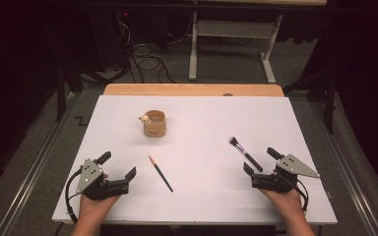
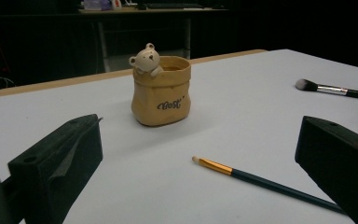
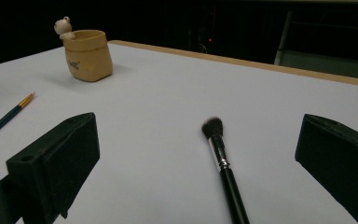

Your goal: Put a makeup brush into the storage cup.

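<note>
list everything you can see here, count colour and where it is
pot: 1, tan with a small bear figure on its rim, upright at the far left-centre of the sheet
thin paintbrush: 1, dark handle with gold ferrule, flat on the sheet near the left gripper
makeup brush: 1, black handle, silver ferrule, dark bristles, flat near the right gripper
white sheet: 1, covers the tabletop
wooden table: 1, light wood edge at the far side
white metal frame: 1, on the floor beyond the table
cables: several, black, on the floor
left gripper: 1, black, open, near left
right gripper: 1, black, open, near right
</note>
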Demonstrator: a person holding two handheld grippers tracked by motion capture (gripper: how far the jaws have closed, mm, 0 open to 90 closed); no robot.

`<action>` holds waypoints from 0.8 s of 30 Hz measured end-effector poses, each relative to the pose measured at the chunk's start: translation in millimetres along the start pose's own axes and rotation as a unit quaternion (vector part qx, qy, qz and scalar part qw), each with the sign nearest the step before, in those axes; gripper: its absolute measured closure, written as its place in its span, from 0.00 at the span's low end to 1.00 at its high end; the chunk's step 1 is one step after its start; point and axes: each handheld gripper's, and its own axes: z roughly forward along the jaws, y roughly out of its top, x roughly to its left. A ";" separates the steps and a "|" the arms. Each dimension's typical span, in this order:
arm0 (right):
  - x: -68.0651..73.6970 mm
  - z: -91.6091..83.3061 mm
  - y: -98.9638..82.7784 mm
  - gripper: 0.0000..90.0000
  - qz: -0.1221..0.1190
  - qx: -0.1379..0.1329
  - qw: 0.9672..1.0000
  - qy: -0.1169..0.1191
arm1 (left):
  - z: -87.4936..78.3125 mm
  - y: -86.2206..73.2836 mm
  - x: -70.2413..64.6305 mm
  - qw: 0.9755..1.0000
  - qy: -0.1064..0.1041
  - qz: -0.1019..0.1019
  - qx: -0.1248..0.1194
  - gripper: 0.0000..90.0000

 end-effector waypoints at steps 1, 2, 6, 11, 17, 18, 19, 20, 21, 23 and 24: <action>0.0 0.0 0.0 0.00 0.000 0.000 1.000 0.000 | 0.1 0.1 -0.1 1.000 0.001 -0.001 0.000 0.01; 0.2 0.0 -0.3 0.00 0.002 0.002 1.000 0.001 | 0.3 0.2 -0.4 1.000 0.001 -0.002 -0.001 0.01; -0.5 -0.4 -0.2 0.00 0.000 -0.001 1.000 0.000 | 0.2 0.4 -1.4 1.000 0.003 0.000 0.001 0.01; -1.0 -0.3 -0.9 0.00 0.003 0.003 1.000 0.000 | 0.8 0.6 -0.8 1.000 0.006 -0.001 0.002 0.01; -3.2 -0.8 -2.5 0.00 0.006 -0.001 1.000 -0.004 | 4.3 0.6 -0.1 1.000 0.009 -0.008 0.004 0.01; -4.1 -1.1 -3.3 0.00 0.008 0.000 1.000 -0.003 | 4.5 0.8 -0.2 1.000 0.009 -0.008 0.003 0.01; -4.3 -1.2 -3.6 0.00 0.008 0.000 1.000 -0.003 | 4.8 1.2 -0.6 1.000 0.010 -0.008 0.003 0.01; -5.0 -1.5 -4.4 0.00 0.006 0.003 1.000 -0.004 | 4.8 1.4 -0.8 1.000 0.011 -0.005 0.003 0.01; -5.1 -1.6 -4.6 0.00 0.006 0.003 1.000 -0.004 | 4.8 1.4 -1.0 1.000 0.012 -0.005 0.004 0.01; -5.2 -1.8 -4.8 0.00 0.007 0.004 1.000 -0.005 | 4.8 0.3 -1.5 1.000 0.013 -0.005 0.005 0.01; -5.5 -1.6 -4.7 0.00 0.006 0.004 1.000 -0.004 | 4.8 -0.4 -1.7 1.000 0.014 -0.006 0.006 0.01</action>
